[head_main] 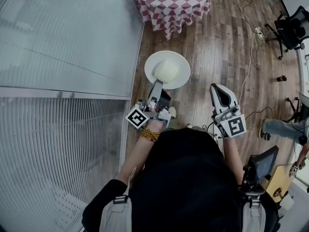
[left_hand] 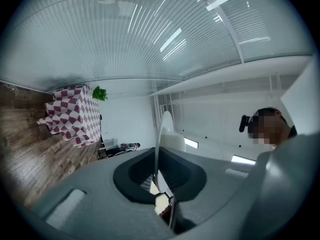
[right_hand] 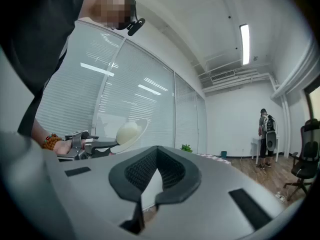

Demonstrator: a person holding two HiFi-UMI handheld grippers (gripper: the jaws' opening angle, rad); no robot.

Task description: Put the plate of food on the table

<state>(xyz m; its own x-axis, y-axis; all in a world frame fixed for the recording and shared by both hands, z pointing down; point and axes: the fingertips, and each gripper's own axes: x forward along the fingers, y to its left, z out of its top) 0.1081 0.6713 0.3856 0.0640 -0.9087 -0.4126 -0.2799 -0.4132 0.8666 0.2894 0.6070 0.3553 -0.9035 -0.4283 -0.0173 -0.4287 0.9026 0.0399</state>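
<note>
A white plate [head_main: 167,69] carries a pale dome of food [head_main: 167,71] and hangs above the wooden floor. My left gripper [head_main: 158,87] is shut on the plate's near rim. In the left gripper view the plate [left_hand: 161,134] stands edge-on between the jaws of my left gripper [left_hand: 157,156], with the food [left_hand: 176,141] to its right. The table [head_main: 174,1], under a red-and-white checked cloth, stands some way ahead. My right gripper [head_main: 218,88] is shut and holds nothing, to the right of the plate. The right gripper view shows my right gripper [right_hand: 157,151] and the plate [right_hand: 131,132] at the left.
A glass wall with blinds [head_main: 63,81] runs close along the left. A white cable [head_main: 248,57] trails over the floor on the right. An office chair [head_main: 292,30] stands at the far right, and a person's leg [head_main: 280,128] shows there. A green plant [left_hand: 100,93] sits on the table.
</note>
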